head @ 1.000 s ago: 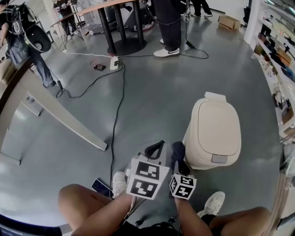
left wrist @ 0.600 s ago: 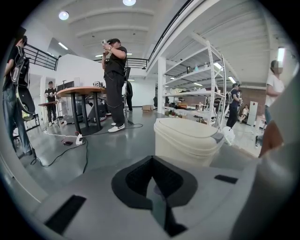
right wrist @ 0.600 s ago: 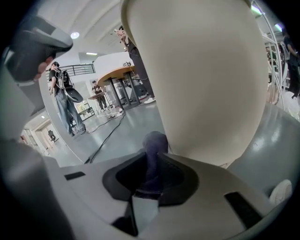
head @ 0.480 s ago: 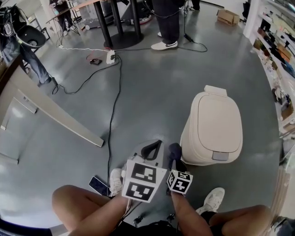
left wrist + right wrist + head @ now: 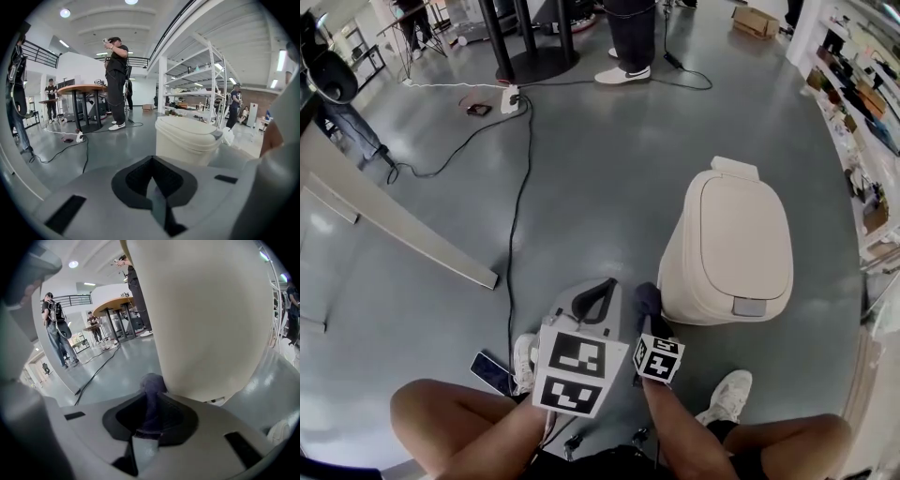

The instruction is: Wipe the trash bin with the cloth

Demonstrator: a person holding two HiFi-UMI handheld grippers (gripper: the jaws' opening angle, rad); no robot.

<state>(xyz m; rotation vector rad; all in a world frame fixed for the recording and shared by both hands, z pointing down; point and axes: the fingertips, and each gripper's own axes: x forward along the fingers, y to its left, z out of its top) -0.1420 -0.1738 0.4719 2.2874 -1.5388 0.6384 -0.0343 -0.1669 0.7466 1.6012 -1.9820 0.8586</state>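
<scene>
The right hand-held gripper [image 5: 151, 417] is clamped on the cloth [image 5: 151, 383], pressing its bunched end at the side of the bin [image 5: 739, 248] on the floor, likely to rub there. The left hand-held gripper [image 5: 152, 183], jaws together and empty, waits beside it.

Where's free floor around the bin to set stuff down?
Widest bare floor lies between the cable and the bin. A second patch sits left of the cable, bounded by the beam and the phone. Crowded: the bin's near-left corner, where the left gripper, the right gripper with the cloth and a shoe bunch.
</scene>
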